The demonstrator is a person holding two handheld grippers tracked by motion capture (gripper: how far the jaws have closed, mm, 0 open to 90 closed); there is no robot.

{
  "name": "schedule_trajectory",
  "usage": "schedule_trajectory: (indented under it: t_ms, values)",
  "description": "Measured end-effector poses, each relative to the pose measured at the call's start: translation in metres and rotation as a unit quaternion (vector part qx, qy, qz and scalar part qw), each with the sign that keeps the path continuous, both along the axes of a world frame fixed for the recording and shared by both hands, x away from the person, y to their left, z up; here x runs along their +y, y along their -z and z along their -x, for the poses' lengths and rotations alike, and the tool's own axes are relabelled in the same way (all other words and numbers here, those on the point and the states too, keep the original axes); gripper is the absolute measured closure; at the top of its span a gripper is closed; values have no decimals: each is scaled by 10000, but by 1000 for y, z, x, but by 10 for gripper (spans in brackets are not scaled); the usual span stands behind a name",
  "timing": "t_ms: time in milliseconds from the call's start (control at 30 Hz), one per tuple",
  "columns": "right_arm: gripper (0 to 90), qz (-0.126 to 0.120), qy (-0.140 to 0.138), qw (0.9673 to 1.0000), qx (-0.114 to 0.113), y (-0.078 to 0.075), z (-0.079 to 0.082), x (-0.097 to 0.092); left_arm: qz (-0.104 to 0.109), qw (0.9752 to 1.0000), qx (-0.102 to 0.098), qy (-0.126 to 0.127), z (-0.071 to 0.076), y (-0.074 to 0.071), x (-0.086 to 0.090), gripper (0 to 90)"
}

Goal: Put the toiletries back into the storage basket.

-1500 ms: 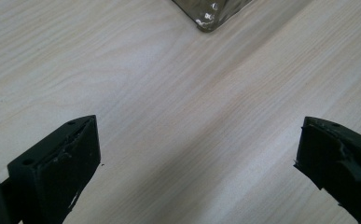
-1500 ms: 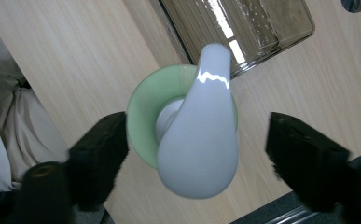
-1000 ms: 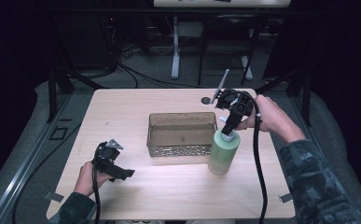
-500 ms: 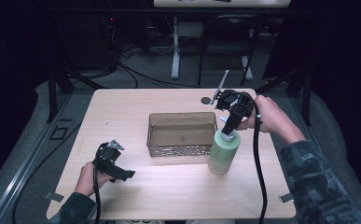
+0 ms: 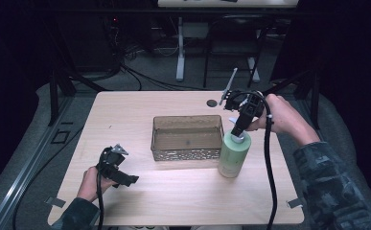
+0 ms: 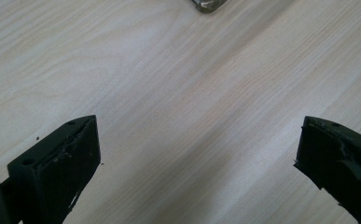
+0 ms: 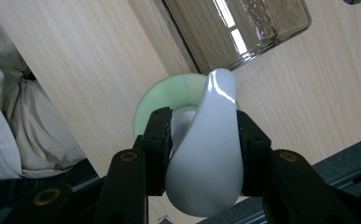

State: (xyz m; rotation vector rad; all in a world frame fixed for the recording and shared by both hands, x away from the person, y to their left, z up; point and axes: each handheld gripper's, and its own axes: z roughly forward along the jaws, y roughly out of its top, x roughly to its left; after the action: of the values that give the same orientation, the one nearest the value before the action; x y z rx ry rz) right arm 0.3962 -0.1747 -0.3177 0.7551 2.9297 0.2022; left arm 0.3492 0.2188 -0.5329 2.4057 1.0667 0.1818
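At right of the high view: right tool (image 5: 239, 128) pinches the white pump (image 7: 209, 149) of the green bottle (image 5: 233, 154).
Left tool (image 5: 117, 168): wide open, holding nothing, low at left.
Done: pump grabbed.
Left: bottle probably goes into the basket (image 5: 188, 154) on the table (image 5: 125, 115).

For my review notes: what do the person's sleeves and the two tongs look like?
Both tongs are black. The left tongs carry a grey three-cornered plate on top and have blocky, scuffed jaws. The right tongs show brass-coloured screw holes on their arms. A black cable trails from each. The sleeves are a dark camouflage pattern.
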Motion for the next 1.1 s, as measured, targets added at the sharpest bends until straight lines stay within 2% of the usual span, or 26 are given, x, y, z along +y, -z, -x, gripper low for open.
schedule_trajectory:
  t_ms: [200,467,1100]
  values:
    - [628,44,-42,10000,-13,-9,1,1,-61,10000,57,-12,-1,2,1,0]
    - [628,91,-107,9999,-14,-19,3,1,-28,10000,88,-19,-1,2,2,0]
    - [628,177,-272,9995,-17,-44,5,7,-31,10000,48,-35,-1,2,2,0]
